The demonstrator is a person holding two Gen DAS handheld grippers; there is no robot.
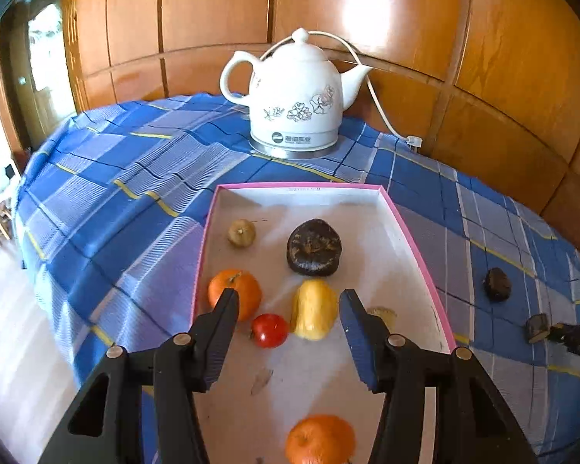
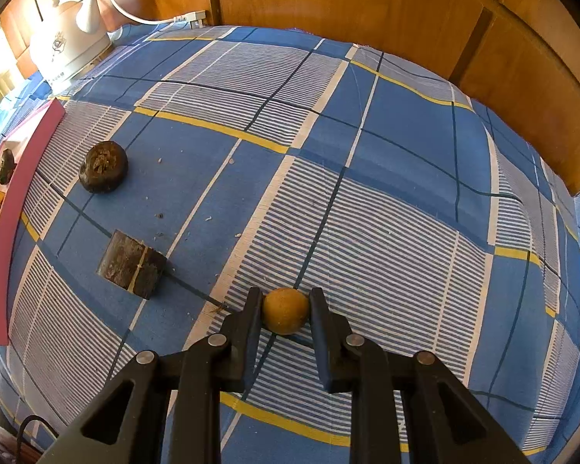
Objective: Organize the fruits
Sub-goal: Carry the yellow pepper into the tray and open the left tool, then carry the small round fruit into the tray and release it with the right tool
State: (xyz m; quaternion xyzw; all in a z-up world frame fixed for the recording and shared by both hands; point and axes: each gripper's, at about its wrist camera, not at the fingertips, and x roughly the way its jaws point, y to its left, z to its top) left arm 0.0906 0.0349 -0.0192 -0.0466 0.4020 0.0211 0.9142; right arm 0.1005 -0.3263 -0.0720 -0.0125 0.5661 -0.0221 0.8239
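Most fruit sits in the pink-rimmed white cardboard tray (image 1: 413,247) — left claw (image 1: 288,305) spread above; right claw (image 2: 285,301) pinching a small round tan fruit (image 2: 285,311) on the tabletop.

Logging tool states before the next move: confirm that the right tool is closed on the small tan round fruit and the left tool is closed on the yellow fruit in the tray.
The left tool holds nothing: the left wrist view shows it open above the tray, yellow fruit lying loose. The right tool does grip the tan round fruit.
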